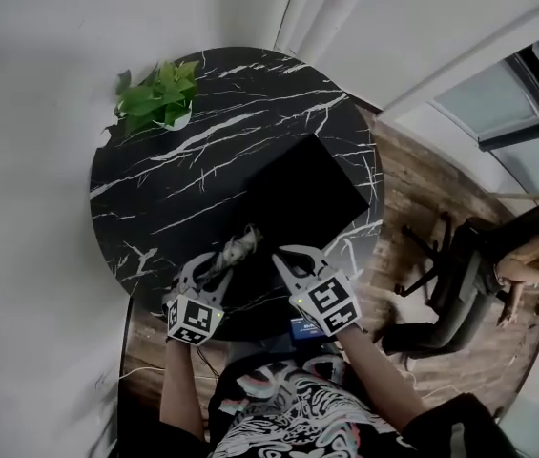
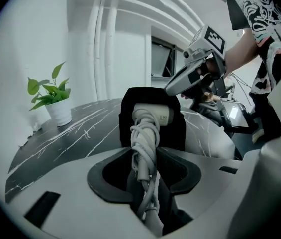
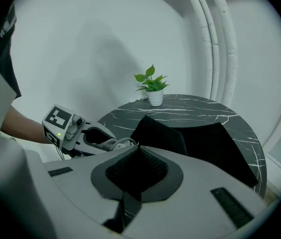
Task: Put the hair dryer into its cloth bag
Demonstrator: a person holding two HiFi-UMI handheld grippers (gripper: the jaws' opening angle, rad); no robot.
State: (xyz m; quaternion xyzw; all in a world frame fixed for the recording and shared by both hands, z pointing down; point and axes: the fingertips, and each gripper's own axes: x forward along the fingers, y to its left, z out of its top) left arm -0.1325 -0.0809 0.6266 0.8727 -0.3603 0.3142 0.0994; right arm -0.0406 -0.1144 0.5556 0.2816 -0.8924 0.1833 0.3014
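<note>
Clamping the white hair dryer [image 2: 152, 114] by its handle with the left gripper [image 1: 214, 265], pressing both pads on the cord [image 2: 144, 141] wound round that handle. Pointing the dryer's head away from the camera in the left gripper view, right at the mouth of the black cloth bag [image 1: 307, 194], with dark fabric showing above and on both sides of the head. Pinching the near edge of that bag with the right gripper [image 1: 286, 256], closing the jaws fully on the fabric and holding it up in a small peak. Holding both grippers close together at the lower middle of the head view, the left one toward the lower left and the right one just beside it, over the near rim of the round black marble table [image 1: 155, 198]. Lying flat across the middle of the tabletop and stretching toward the upper right of the head view: the rest of the bag. Sitting at the upper left of the tabletop, well apart from the bag: a small potted plant [image 1: 159, 98] in a white pot. Showing along the bottom of the head view: a patterned shirt [image 1: 288, 408] and two bare forearms.
</note>
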